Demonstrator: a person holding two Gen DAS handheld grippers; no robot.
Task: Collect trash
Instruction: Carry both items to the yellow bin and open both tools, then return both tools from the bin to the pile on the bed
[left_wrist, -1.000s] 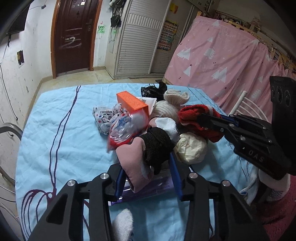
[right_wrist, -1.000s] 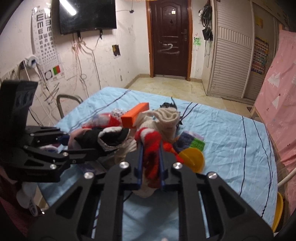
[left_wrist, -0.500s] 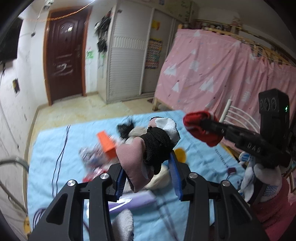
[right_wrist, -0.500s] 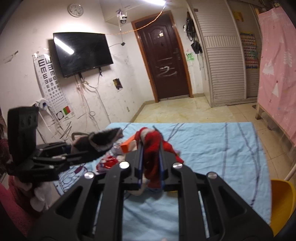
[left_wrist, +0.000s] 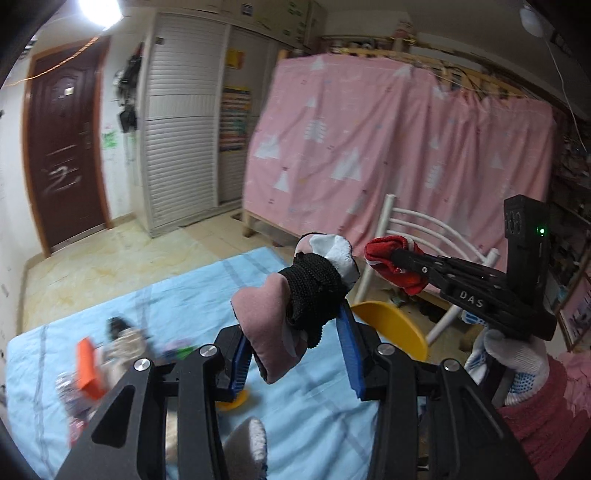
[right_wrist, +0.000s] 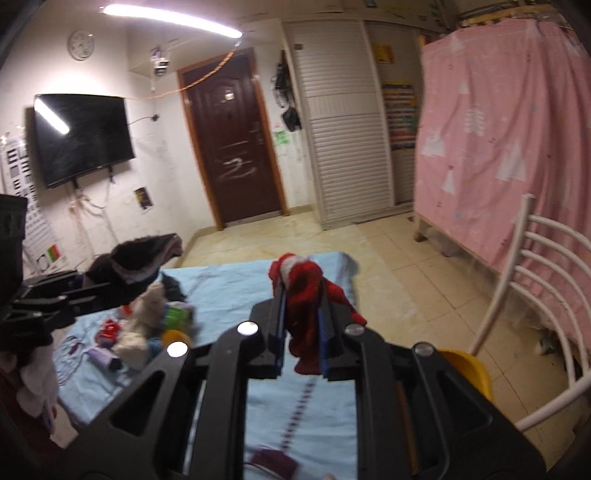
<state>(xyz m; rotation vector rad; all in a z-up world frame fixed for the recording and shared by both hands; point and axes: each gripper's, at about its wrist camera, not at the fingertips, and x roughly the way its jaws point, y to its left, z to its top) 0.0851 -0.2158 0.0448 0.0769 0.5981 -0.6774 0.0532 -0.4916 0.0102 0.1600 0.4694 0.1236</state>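
Note:
My left gripper (left_wrist: 295, 325) is shut on a bundle of pink, black and white socks (left_wrist: 295, 291), held high above the blue-sheeted table (left_wrist: 177, 295). My right gripper (right_wrist: 301, 306) is shut on a red and white sock (right_wrist: 304, 291), also lifted above the table (right_wrist: 236, 291). The right gripper shows in the left wrist view (left_wrist: 388, 254) at the right, holding the red sock (left_wrist: 388, 247). The left gripper with its dark bundle (right_wrist: 140, 254) shows at the left of the right wrist view. A pile of leftover items (right_wrist: 144, 325) lies on the table, including an orange box (left_wrist: 86, 365).
A yellow bin (left_wrist: 388, 328) stands by the table's right edge, next to a white metal chair (right_wrist: 532, 295). A pink curtain (left_wrist: 388, 147) hangs behind. A brown door (right_wrist: 232, 155), white wardrobe (right_wrist: 347, 129) and wall TV (right_wrist: 81, 136) lie beyond.
Both grippers have lifted their socks up off the pile and swung right, toward the chair and the yellow bin. The pile now lies lower left of them.

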